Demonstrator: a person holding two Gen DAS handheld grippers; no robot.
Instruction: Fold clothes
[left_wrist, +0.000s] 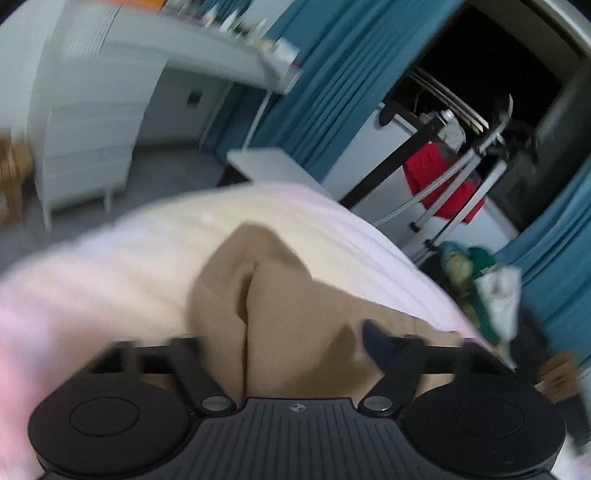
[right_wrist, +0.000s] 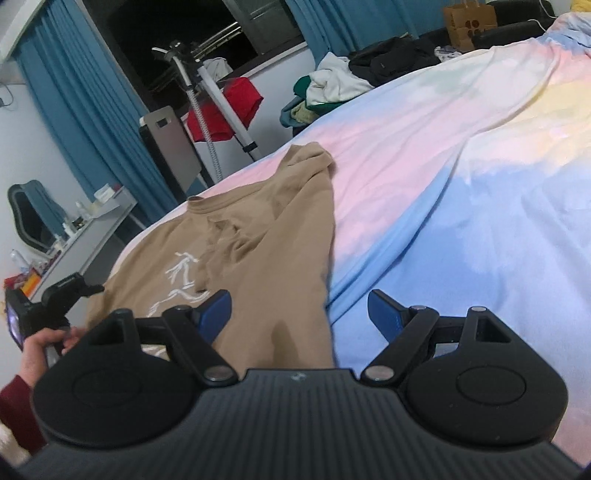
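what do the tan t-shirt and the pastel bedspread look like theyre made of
Tan t-shirt: soft matte knit, probably cotton jersey; it creases limply, has a ribbed collar and a white print. Pastel bedspread: thin woven fabric, likely cotton or a blend, matte, lying in long shallow wrinkles.

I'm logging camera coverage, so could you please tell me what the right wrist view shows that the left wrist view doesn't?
Only the right wrist view shows the tan T-shirt's white print, its collar, the person's hand and the open right gripper. Only the left shows a white dresser and the open left gripper. Both share the pastel bedsheet and blue curtains.
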